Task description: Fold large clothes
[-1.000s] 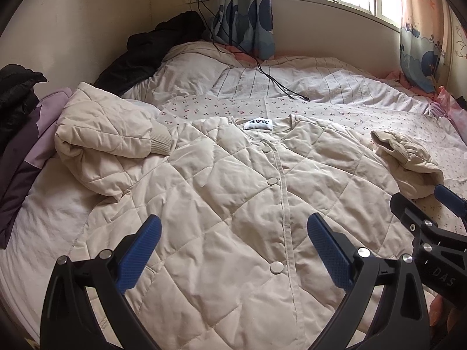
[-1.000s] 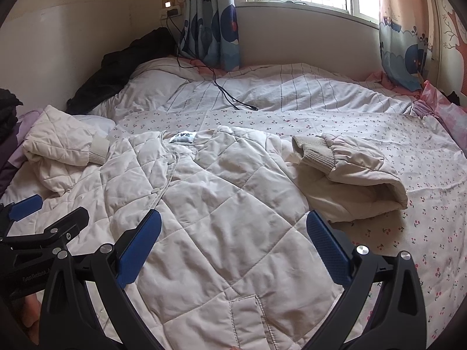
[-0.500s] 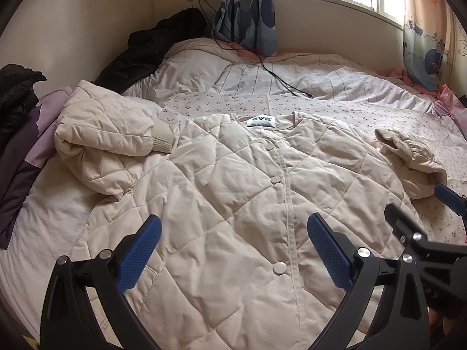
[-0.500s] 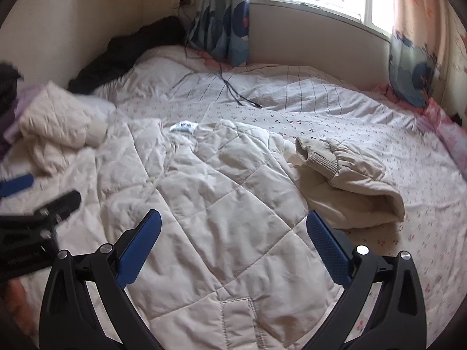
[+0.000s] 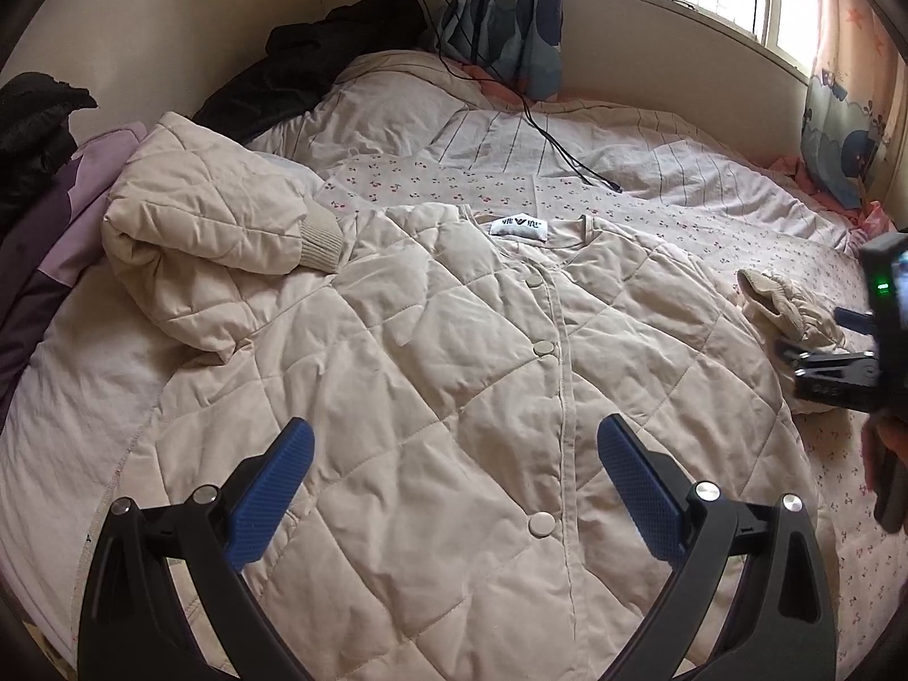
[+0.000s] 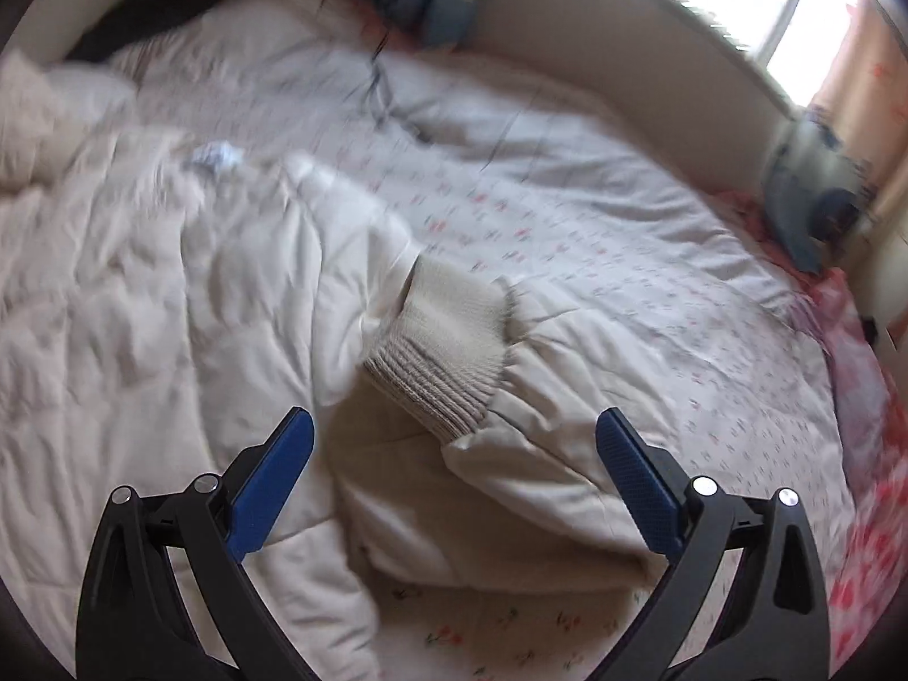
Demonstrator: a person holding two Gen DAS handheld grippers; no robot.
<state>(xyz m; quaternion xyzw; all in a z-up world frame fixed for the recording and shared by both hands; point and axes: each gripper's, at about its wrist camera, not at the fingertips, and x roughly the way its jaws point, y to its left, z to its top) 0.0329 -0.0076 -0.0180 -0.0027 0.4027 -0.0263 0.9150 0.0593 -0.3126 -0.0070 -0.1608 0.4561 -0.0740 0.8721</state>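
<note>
A cream quilted jacket lies front up and buttoned on the bed, collar label away from me. Its left sleeve is folded in at the upper left. Its right sleeve lies bent beside the body, ribbed cuff up. My left gripper is open and empty above the jacket's lower front. My right gripper is open and empty, just short of the cuff; it also shows at the right edge of the left wrist view. The right wrist view is blurred.
The bed has a flowered sheet and a striped quilt with a black cable across it. Dark clothes and a purple garment lie along the left wall. Curtains and a window stand behind.
My right gripper has moved forward and to the right, toward the right sleeve's cuff, which now fills its view. My left gripper has eased forward over the jacket. Both stay open.
</note>
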